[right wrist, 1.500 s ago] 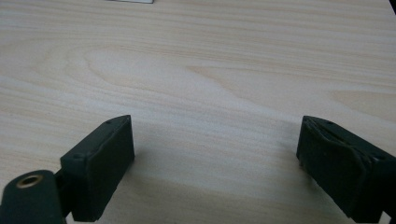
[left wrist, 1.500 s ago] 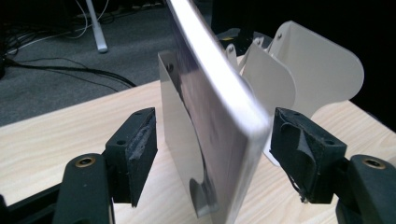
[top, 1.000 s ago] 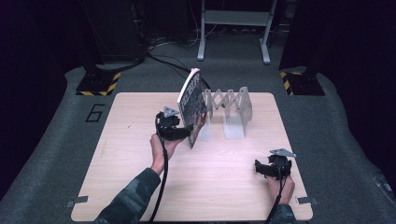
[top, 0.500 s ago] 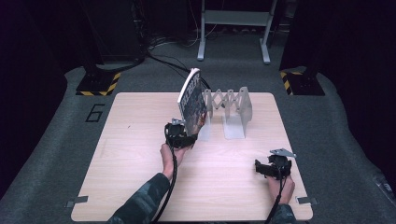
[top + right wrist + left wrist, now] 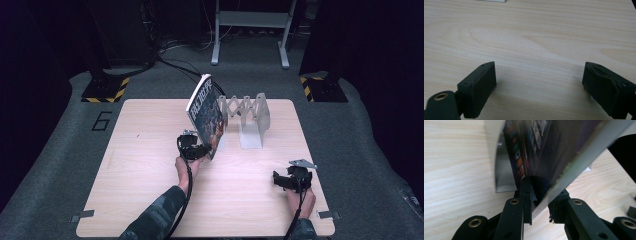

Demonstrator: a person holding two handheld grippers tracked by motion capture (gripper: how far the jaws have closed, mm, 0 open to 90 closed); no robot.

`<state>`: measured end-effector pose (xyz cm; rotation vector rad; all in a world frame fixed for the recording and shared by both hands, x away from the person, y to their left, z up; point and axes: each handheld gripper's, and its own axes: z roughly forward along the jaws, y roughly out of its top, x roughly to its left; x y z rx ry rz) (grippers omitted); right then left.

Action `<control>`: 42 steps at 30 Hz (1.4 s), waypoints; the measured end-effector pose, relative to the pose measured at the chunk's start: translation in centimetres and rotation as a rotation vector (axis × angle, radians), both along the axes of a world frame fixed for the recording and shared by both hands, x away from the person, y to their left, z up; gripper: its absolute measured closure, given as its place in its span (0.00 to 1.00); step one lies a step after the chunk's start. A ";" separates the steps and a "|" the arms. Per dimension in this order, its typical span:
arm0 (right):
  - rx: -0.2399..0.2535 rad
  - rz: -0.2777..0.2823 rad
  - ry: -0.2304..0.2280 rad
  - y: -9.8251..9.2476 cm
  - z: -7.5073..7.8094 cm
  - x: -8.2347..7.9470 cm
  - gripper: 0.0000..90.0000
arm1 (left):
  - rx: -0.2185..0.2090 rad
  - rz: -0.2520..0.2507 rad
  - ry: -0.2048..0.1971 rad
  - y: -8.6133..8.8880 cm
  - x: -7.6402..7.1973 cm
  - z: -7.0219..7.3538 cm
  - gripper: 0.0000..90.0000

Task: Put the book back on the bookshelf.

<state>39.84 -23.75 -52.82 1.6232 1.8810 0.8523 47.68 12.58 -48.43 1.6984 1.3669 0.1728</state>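
L jaws on the book, R idle

R gripper point(image 5: 286, 181) sits near me on the table point(image 5: 135, 200), jaws spread wide, nothing betw them. My L gripper point(image 5: 540, 218) has just been closing on the book's point(image 5: 205, 116) lower corner, now pinched; book stands tilted mid-table, leaning vs the white rack point(image 5: 250, 117) behind.

Glossy dark book point(image 5: 205, 116) — tilted against rack point(image 5: 247, 112).

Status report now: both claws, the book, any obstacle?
Left claw closing on book bottom edge. Right claw open, empty. Rack beside book.
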 end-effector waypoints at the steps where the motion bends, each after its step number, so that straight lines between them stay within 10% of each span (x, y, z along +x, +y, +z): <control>1: -0.001 -0.002 -0.003 0.0 0.0 0.0 0.12 | 0.002 -0.006 -0.002 -0.2 -0.1 0.0 0.83; 14: 0.000 -0.004 -0.002 0.0 0.0 0.0 0.12 | -0.033 -0.117 0.008 -1.6 -0.6 -0.4 0.71; 33: -0.001 0.002 -0.006 0.0 0.0 0.0 0.12 | 0.180 -0.074 -0.132 1.0 -3.2 1.1 0.24; 42: -0.003 -0.003 -0.005 0.1 0.0 0.0 0.12 | 0.226 -0.041 -0.166 4.9 -4.4 1.2 0.19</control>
